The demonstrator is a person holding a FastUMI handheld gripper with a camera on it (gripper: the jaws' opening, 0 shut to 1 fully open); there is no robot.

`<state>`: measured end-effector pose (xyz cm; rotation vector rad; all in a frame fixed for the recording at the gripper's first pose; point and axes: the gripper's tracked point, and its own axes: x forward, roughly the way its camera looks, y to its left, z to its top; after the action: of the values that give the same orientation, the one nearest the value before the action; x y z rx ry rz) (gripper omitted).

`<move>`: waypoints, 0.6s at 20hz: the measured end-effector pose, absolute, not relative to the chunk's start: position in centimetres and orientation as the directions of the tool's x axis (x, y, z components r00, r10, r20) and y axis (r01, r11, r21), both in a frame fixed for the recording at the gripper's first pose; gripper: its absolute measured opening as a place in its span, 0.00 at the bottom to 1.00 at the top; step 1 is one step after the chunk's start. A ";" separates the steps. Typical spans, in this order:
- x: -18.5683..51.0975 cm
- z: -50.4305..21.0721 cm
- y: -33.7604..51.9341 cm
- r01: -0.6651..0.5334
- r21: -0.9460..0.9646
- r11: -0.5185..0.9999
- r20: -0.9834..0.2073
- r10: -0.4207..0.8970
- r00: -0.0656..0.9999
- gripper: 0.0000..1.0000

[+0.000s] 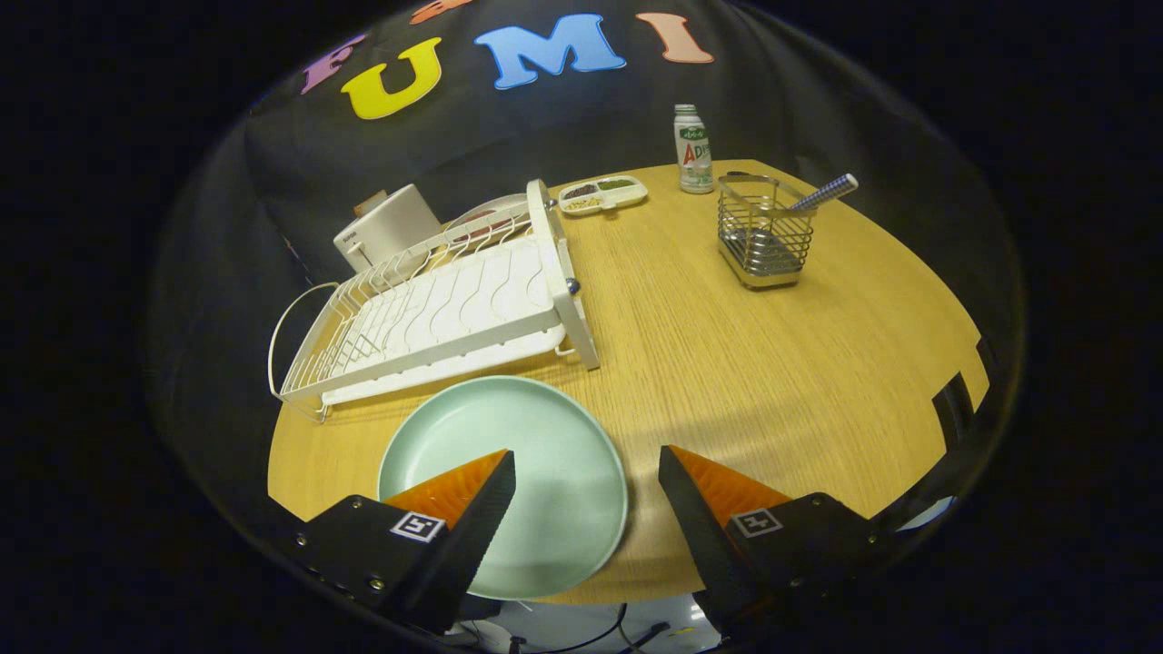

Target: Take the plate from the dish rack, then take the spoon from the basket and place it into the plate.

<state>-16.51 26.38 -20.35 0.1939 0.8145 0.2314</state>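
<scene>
Pale green plate (518,472) lies flat on the wooden table (727,345), just in front of the white dish rack (445,309). We see the gripper (587,477) spread wide, empty, left finger over the plate. Spoon (818,193) stands in the wire basket (763,232), well right of the rack.

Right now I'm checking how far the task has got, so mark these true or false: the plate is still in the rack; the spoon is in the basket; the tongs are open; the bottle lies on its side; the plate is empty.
1. The plate is still in the dish rack. False: it lies flat on the table, in front of the rack.
2. The spoon is in the basket. True.
3. The tongs are open. True: they hold nothing.
4. The bottle lies on its side. False: it stands upright beyond the basket.
5. The plate is empty. True.
</scene>
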 end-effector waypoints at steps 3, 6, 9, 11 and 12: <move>-15.5 -19.1 23.5 -0.083 0.177 0.981 -0.681 0.183 0.709 0.99; -14.1 -17.5 20.0 -0.025 0.084 0.996 -0.657 0.075 0.750 0.99; -11.8 -15.3 17.3 0.035 0.073 0.997 -0.604 0.017 0.797 0.99; -10.0 -14.3 15.0 0.099 0.067 0.993 -0.582 -0.041 0.812 0.99; -8.9 -13.9 13.8 0.136 0.069 0.988 -0.574 -0.072 0.815 0.99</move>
<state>-8.90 13.83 -13.89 0.1087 0.6074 -0.1113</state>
